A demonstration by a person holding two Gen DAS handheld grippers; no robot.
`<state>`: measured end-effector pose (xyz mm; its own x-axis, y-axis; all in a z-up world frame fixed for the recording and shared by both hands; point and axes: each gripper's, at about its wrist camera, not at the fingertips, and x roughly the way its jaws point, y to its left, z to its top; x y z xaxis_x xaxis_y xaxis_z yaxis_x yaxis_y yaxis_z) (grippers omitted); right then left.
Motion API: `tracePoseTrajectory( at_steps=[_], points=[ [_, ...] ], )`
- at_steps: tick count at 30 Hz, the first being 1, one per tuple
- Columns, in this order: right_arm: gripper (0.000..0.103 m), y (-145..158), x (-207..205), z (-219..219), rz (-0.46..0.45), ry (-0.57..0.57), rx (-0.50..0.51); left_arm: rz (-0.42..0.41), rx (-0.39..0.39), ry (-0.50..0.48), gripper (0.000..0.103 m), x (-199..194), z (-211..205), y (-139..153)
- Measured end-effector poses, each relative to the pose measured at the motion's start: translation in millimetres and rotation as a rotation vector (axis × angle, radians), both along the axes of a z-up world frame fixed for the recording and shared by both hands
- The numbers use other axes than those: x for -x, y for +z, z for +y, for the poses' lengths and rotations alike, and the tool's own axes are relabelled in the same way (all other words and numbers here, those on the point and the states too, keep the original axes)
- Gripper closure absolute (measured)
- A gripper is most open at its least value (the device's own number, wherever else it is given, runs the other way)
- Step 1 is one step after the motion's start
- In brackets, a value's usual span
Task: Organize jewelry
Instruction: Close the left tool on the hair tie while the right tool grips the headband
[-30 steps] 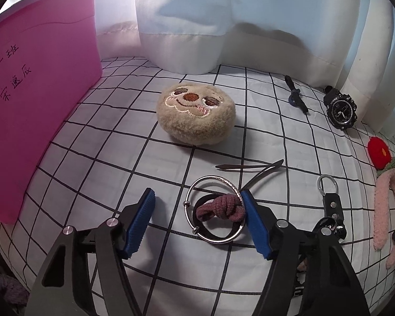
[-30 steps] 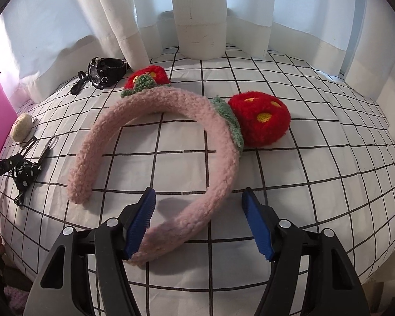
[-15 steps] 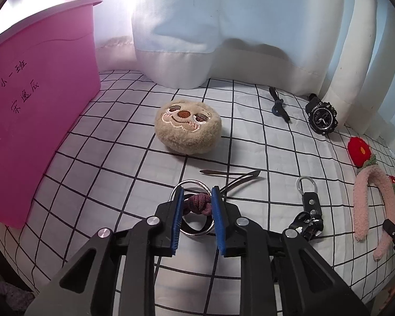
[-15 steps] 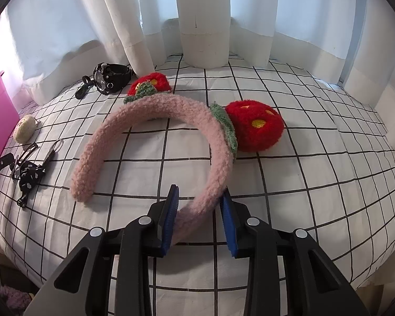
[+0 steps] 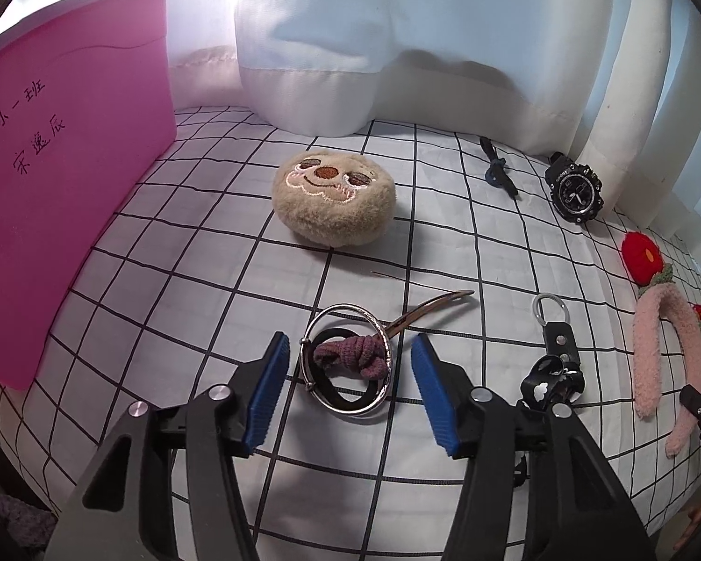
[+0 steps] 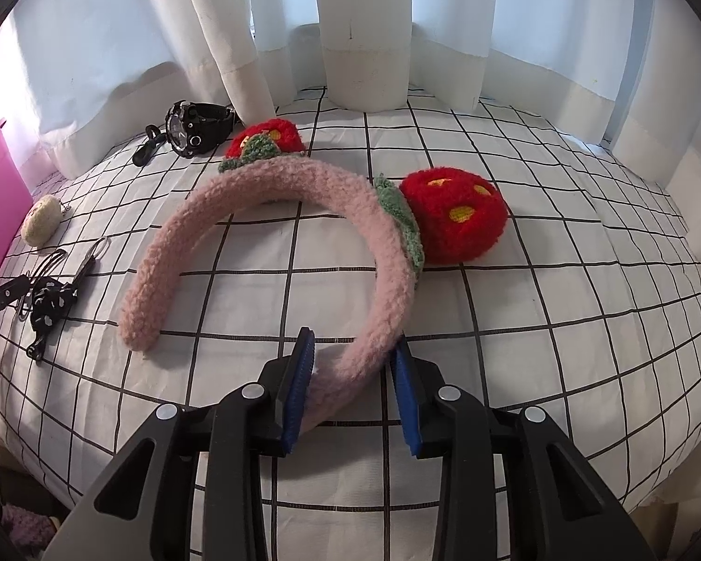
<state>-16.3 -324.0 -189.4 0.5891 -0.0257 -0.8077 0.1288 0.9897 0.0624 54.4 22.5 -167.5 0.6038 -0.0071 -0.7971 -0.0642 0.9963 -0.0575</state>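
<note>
My left gripper (image 5: 348,357) is open, its blue pads on either side of a silver ring bangle (image 5: 346,360) that lies on the checked cloth with a purple knotted hair tie (image 5: 350,355) and a black band inside it. My right gripper (image 6: 353,364) is shut on one end of the pink fluffy headband (image 6: 275,187), which has two red pompom flowers (image 6: 455,219). The headband also shows at the right of the left wrist view (image 5: 649,350).
A pink bin (image 5: 65,149) stands at the left. A beige plush face (image 5: 334,203), a brown hair clip (image 5: 425,311), a black keychain strap (image 5: 556,355), a black watch (image 5: 575,187) and a dark clip (image 5: 497,173) lie on the cloth (image 5: 210,280). White curtains hang behind.
My left gripper, shut around the hair tie half a second ago, has opened again over the bangle. My right gripper closed on the headband end and stays shut on it.
</note>
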Motion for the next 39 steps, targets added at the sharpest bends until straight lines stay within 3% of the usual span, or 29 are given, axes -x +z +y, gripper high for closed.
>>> tracePoseTrajectory(
  at_steps=[1, 6, 7, 20, 31, 34, 37, 39],
  points=[
    [0.072, -0.1, 0.1, 0.1, 0.000, 0.000, 0.000, 0.003, 0.000, 0.002, 0.068, 0.1, 0.2, -0.4],
    [0.072, -0.2, 0.9, 0.2, -0.003, 0.000, -0.001, -0.007, 0.003, 0.001, 0.080, 5.0, -0.3, 0.2],
    [0.072, -0.3, 0.8, 0.3, -0.003, 0.000, -0.001, -0.010, 0.007, -0.003, 0.086, 6.1, -0.5, 0.3],
    [0.072, 2.1, 0.7, 0.4, -0.024, 0.008, -0.013, -0.066, 0.021, -0.020, 0.087, 13.1, -5.2, 17.6],
    [0.074, -0.3, -13.3, 5.2, -0.012, 0.021, 0.048, -0.065, 0.016, -0.022, 0.087, 14.1, -7.2, 18.1],
    [0.067, 0.2, -22.0, 3.5, -0.011, 0.019, 0.044, -0.065, 0.015, -0.024, 0.087, 14.1, -7.4, 18.2],
    [0.051, 0.0, -31.6, 2.5, -0.007, 0.016, 0.044, -0.065, 0.016, -0.022, 0.087, 14.5, -7.5, 18.3],
    [0.050, -0.2, -38.2, 1.4, -0.014, 0.014, 0.041, -0.065, 0.014, -0.022, 0.087, 14.6, -7.2, 18.4]
  ],
)
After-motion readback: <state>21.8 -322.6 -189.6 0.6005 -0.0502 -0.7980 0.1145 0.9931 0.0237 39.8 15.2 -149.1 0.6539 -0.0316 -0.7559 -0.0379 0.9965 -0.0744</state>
